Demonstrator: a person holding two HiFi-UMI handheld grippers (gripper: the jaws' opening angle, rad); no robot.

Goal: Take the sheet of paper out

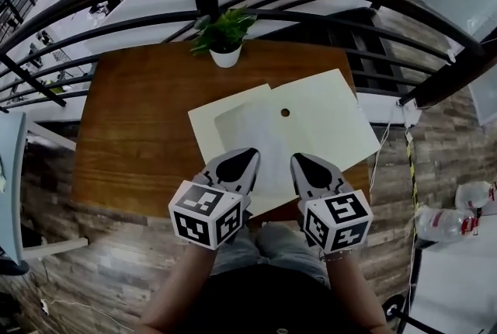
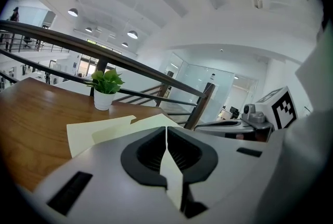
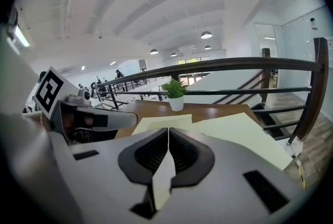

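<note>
- The sheet of paper (image 1: 252, 142) lies on the brown wooden table (image 1: 140, 115). It is whiter than the rest and sits in the middle of a pale yellow folder (image 1: 334, 119) that is lying open.
- The near edge of the sheet is close to the person, at the front edge of the table.
- The left gripper (image 2: 166, 134) is pinched tight. A thin pale strip of paper is caught between its jaws.
- The right gripper (image 3: 168, 137) is pinched tight too, with the same kind of pale strip in it.
- The two grippers are side by side at the near edge, one on each side of the sheet.
- I think they hold the sheet, but they might have the folder's edge as well. I cannot tell for sure.
- To do this step well, pull both grippers back together, low and flat, at the same speed. If one hand goes faster, the sheet may twist or rip.
- Watch the folder. If it slides along too, the grip has both layers and needs a new pinch on the sheet alone.
- Keep the pinch firm but pull slowly, since thin paper slips and bends easily.
- The little potted plant (image 1: 225, 37) is at the far side, well away, so it should not be in the way.
</note>
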